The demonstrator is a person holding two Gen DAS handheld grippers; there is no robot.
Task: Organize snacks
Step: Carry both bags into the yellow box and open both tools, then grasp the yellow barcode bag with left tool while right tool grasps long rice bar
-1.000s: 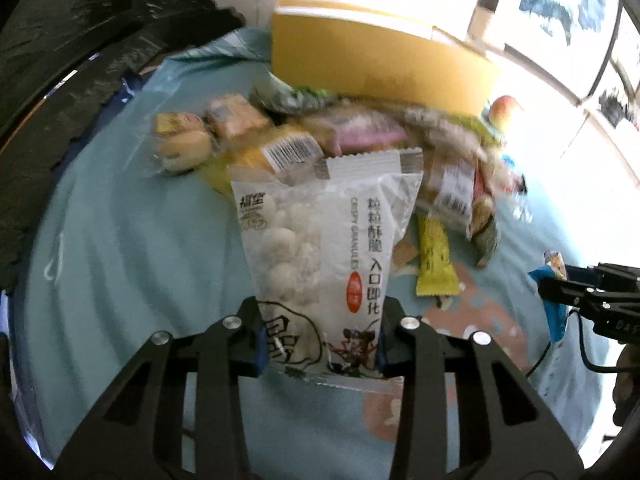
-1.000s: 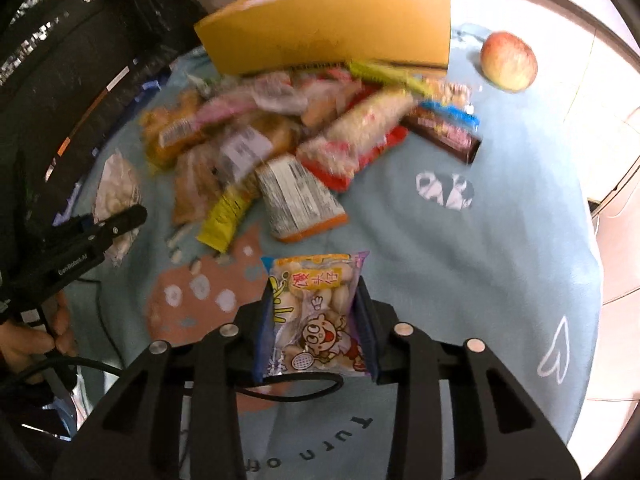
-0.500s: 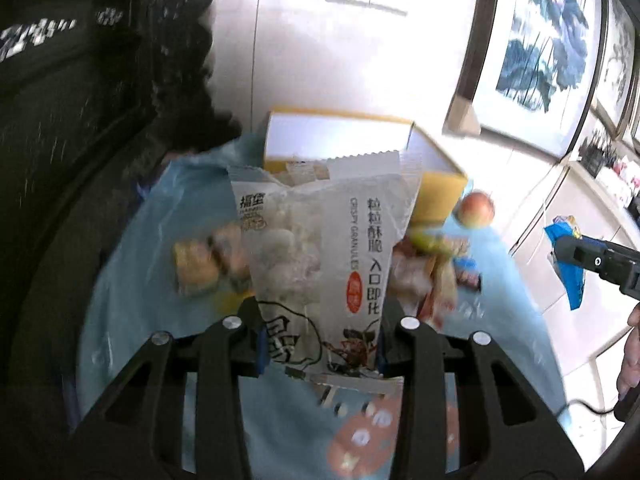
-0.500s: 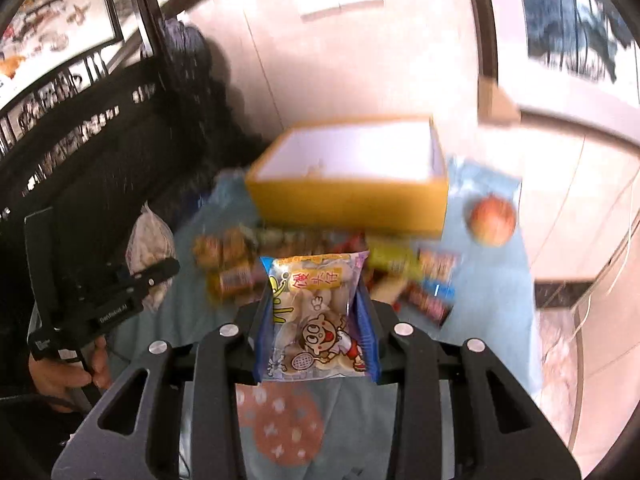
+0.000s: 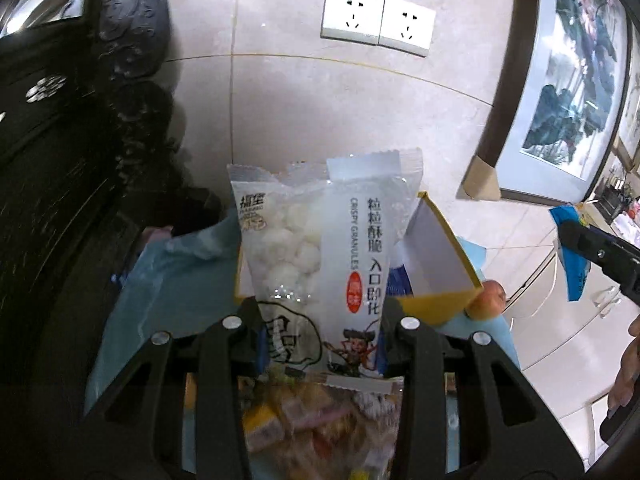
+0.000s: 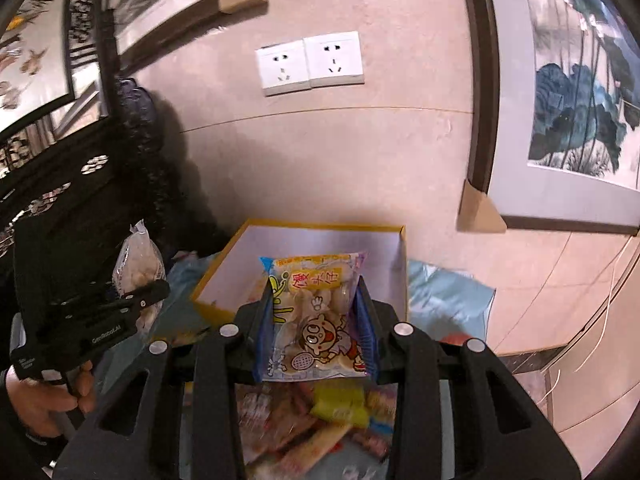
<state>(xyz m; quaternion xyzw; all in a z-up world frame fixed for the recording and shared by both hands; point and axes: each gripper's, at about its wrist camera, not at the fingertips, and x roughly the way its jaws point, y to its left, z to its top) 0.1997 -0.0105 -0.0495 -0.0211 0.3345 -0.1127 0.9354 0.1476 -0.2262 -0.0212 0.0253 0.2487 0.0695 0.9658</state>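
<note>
My left gripper (image 5: 322,334) is shut on a tall white bag of crispy granules (image 5: 320,256), held upright in front of the yellow cardboard box (image 5: 438,276). My right gripper (image 6: 316,334) is shut on a small yellow-and-blue cartoon snack bag (image 6: 316,312), raised before the same open box (image 6: 304,248), whose white inside shows. In the right wrist view the left gripper (image 6: 132,304) with its white bag (image 6: 138,272) appears at far left. In the left wrist view the right gripper (image 5: 592,256) shows at far right, with a blue edge of its bag.
A blurred pile of mixed snack packets (image 6: 320,428) lies on the light blue cloth (image 6: 444,300) below both grippers. An apple (image 5: 488,300) rests by the box's right corner. Behind stand a tiled wall with sockets (image 5: 378,20), framed paintings and dark carved furniture (image 5: 60,184).
Both grippers have risen with their bags and tilted up, so the view swung from the snack pile on the cloth to the wall. The box's open inside has come into sight.
</note>
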